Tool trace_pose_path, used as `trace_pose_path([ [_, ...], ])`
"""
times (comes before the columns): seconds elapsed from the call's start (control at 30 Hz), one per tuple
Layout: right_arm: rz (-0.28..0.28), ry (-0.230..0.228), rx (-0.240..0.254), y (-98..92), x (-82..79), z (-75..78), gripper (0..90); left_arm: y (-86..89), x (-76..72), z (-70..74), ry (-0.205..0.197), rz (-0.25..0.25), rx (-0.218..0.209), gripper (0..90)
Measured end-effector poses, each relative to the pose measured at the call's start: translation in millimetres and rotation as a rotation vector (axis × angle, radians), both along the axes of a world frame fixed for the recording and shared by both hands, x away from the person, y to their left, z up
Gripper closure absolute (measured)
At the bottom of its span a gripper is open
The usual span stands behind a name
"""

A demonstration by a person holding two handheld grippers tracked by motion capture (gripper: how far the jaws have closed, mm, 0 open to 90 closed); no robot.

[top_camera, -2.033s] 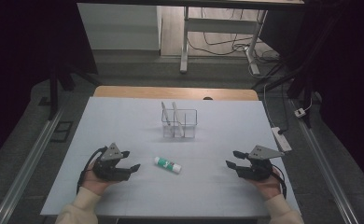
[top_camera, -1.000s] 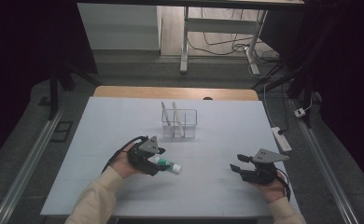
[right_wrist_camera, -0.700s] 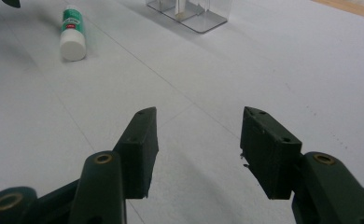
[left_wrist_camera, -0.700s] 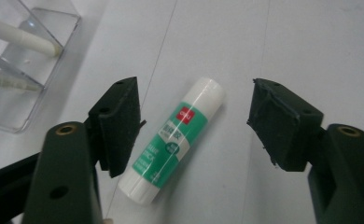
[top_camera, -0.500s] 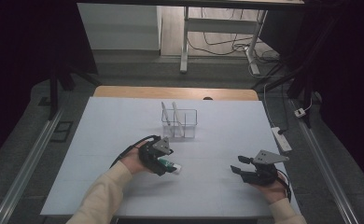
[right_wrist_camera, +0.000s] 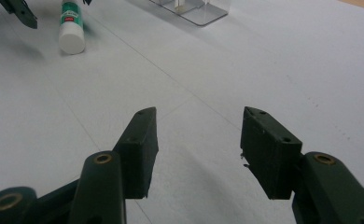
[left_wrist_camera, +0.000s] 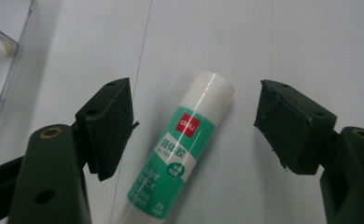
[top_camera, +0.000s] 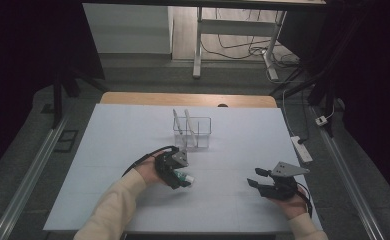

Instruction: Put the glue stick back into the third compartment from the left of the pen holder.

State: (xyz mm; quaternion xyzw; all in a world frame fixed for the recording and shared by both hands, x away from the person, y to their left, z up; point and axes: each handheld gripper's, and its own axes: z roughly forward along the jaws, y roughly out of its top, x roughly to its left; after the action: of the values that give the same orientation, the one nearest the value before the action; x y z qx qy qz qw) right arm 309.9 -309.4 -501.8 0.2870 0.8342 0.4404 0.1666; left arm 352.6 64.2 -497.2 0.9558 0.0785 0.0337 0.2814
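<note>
1. Your left gripper (top_camera: 179, 176) is over the white-capped, green-labelled cylindrical glue stick (left_wrist_camera: 182, 144), which lies flat on the pale grey-white table surface (top_camera: 233, 150)
2. Its jaws have just been opening; the stick lies between the pads (left_wrist_camera: 106, 123) with a clear gap on both sides, so nothing is gripped
3. The glue stick lies in front of the clear plastic rectangular organiser box (top_camera: 198, 131), near it but apart; its white cap points away from your left hand
4. Two white stick-shaped items (top_camera: 178, 122) lean upright inside that box
5. Your right gripper (top_camera: 257, 181) rests low over bare table to the right, well apart from the glue stick, jaws spread with nothing between them
6. In the right gripper view the glue stick (right_wrist_camera: 71, 25) lies far off at upper left
</note>
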Motion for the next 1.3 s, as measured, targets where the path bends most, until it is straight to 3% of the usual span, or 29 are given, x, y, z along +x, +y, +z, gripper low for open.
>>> trace_pose_path([
  [0.2, 0.002, 0.005, -0.005, 0.2, 0.5, -0.7, 45.4, -5.2, 1.8, -3.2, 0.008, -0.04, 0.027, 31.5],
  [0.4, 0.002, 0.007, -0.009, 0.7, 0.6, -1.3, 45.4, -11.4, 3.6, -7.8, -0.006, -0.091, 0.084, 37.2],
  [0.9, 0.008, 0.011, -0.016, 2.3, 1.1, -2.6, 45.3, -14.2, 3.4, -14.1, -0.057, -0.18, 0.116, 53.5],
  [1.07, 0.006, 0.01, -0.019, 2.4, 1.3, -2.9, 45.3, -12.5, 3.5, -13.7, -0.071, -0.185, 0.118, 63.9],
  [1.3, -0.002, 0.007, -0.017, 0.8, 1.8, -2.8, 45.3, -12.2, 3.4, -12.6, -0.087, -0.177, 0.13, 64.6],
])
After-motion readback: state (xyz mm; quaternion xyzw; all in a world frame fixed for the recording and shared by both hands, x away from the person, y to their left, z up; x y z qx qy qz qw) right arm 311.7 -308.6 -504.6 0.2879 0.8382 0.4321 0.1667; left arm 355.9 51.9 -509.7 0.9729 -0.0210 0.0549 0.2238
